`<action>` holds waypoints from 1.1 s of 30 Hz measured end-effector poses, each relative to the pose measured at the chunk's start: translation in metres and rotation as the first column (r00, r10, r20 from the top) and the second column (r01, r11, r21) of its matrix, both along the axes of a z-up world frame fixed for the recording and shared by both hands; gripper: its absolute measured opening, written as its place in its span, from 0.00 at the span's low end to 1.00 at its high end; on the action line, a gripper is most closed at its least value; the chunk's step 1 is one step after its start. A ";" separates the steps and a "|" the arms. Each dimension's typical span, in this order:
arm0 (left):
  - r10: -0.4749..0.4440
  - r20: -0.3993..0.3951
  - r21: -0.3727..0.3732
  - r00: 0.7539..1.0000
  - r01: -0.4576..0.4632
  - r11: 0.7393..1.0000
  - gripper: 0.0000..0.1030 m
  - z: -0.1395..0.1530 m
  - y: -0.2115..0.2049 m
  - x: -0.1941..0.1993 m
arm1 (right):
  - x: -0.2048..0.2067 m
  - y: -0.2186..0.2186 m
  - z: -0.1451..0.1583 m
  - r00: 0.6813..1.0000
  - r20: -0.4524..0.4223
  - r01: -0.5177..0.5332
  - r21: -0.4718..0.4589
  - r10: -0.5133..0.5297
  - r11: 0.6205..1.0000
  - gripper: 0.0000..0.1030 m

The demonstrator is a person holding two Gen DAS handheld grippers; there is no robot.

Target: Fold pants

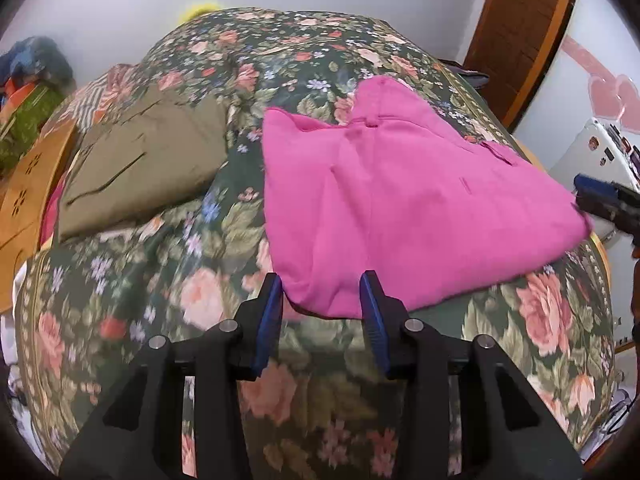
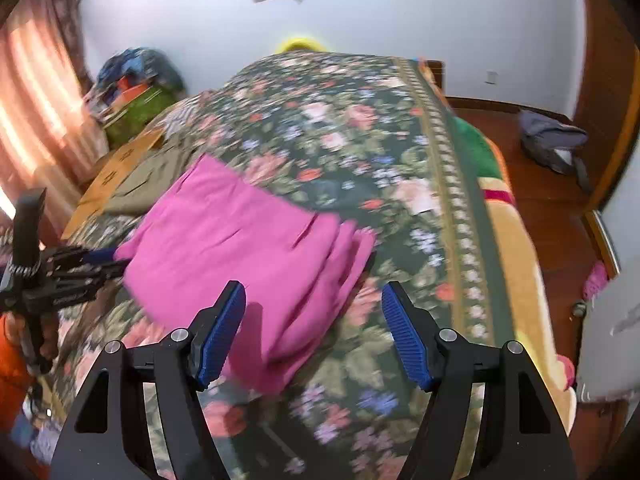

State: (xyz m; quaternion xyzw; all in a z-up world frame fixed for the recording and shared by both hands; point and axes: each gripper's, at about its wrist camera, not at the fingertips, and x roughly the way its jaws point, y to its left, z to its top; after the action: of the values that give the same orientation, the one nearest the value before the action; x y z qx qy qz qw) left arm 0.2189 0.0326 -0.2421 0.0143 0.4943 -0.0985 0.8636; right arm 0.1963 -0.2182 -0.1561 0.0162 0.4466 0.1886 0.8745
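Pink pants (image 1: 400, 208) lie folded on the floral bedspread (image 1: 168, 280); they also show in the right wrist view (image 2: 248, 240). My left gripper (image 1: 322, 284) is open, its blue pads on either side of the pants' near corner, holding nothing. It shows in the right wrist view (image 2: 104, 262) at the pants' left edge. My right gripper (image 2: 314, 296) is open and empty just above the near folded edge of the pants. In the left wrist view it (image 1: 580, 196) is at the pants' right corner.
Folded olive-green pants (image 1: 140, 168) lie to the left of the pink ones. A wooden board (image 1: 28, 196) lies at the bed's left edge. A pile of clothes (image 2: 132, 84) sits by the wall. A grey bag (image 2: 556, 148) lies on the wooden floor at right.
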 end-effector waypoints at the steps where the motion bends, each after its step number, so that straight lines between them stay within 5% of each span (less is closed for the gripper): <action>1: 0.009 -0.003 -0.004 1.000 -0.009 1.000 0.40 0.000 0.003 -0.003 | -0.002 0.006 -0.003 1.000 -0.005 -0.020 -0.011 0.020 1.000 0.65; 6: 0.047 -0.017 -0.025 0.999 -0.047 0.999 0.40 0.001 0.016 -0.014 | 0.006 0.020 -0.031 0.996 -0.065 -0.055 -0.025 0.053 0.998 0.64; 9: 0.088 -0.018 0.040 0.996 -0.088 0.995 0.40 -0.001 0.024 -0.021 | 0.008 0.018 -0.033 0.996 -0.071 -0.052 -0.017 0.050 0.999 0.64; 14: 0.139 -0.036 0.024 0.990 -0.138 0.990 0.38 0.005 0.047 -0.026 | -0.002 0.014 -0.027 0.998 -0.056 -0.047 -0.075 0.042 0.996 0.64; 19: 0.114 0.043 0.016 0.993 -0.115 0.993 0.38 0.036 0.043 -0.019 | -0.008 0.005 -0.012 0.999 -0.017 -0.031 -0.096 0.029 0.995 0.62; 24: 0.052 0.099 -0.005 0.994 -0.051 0.999 0.38 0.056 0.017 0.004 | 0.002 0.007 0.005 0.998 0.044 -0.047 -0.079 0.051 0.996 0.48; 33: 0.007 0.034 0.010 0.999 -0.007 1.000 0.38 0.020 -0.009 0.040 | 0.059 0.070 0.023 0.969 0.075 -0.235 -0.045 0.237 0.971 0.48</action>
State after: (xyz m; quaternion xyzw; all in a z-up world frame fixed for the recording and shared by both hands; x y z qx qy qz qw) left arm 0.2593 0.0235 -0.2218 0.0187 0.4803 -0.0927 0.8720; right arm 0.2555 -0.1478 -0.1328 -0.0603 0.4135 0.2837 0.8631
